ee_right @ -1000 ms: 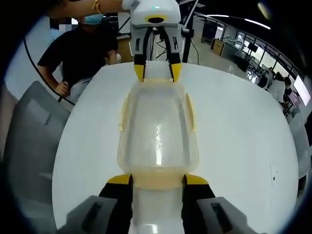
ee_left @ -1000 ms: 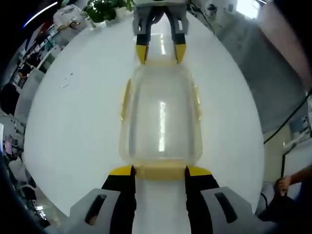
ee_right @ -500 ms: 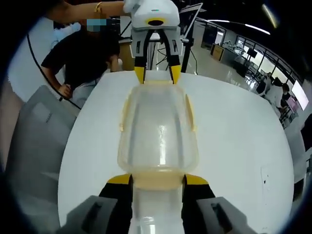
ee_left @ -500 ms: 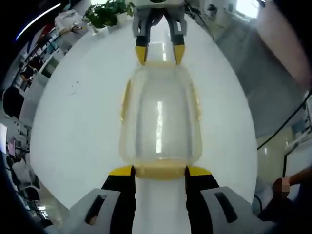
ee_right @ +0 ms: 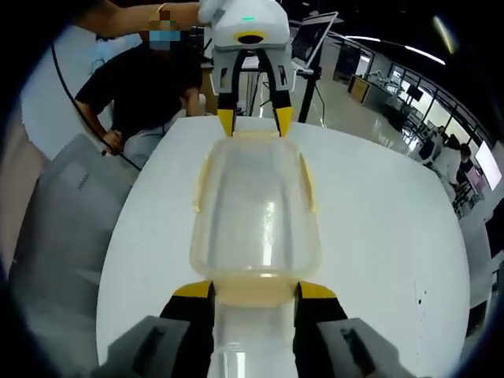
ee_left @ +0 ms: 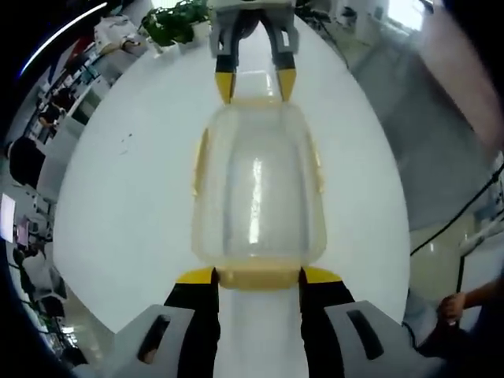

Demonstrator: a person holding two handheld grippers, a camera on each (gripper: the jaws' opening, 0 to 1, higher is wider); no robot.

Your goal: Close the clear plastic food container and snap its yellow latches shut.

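A white round table takes up the middle of both views. A green potted plant sits at the upper left of the left gripper view. A person in a black shirt stands at the upper left of the right gripper view, beside a grey chair.

bright overhead light | glare streak on container | edges warped, blurred

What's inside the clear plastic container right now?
Nothing visible: through the clear container only the white table shows. The ends behind the yellow latches are covered.
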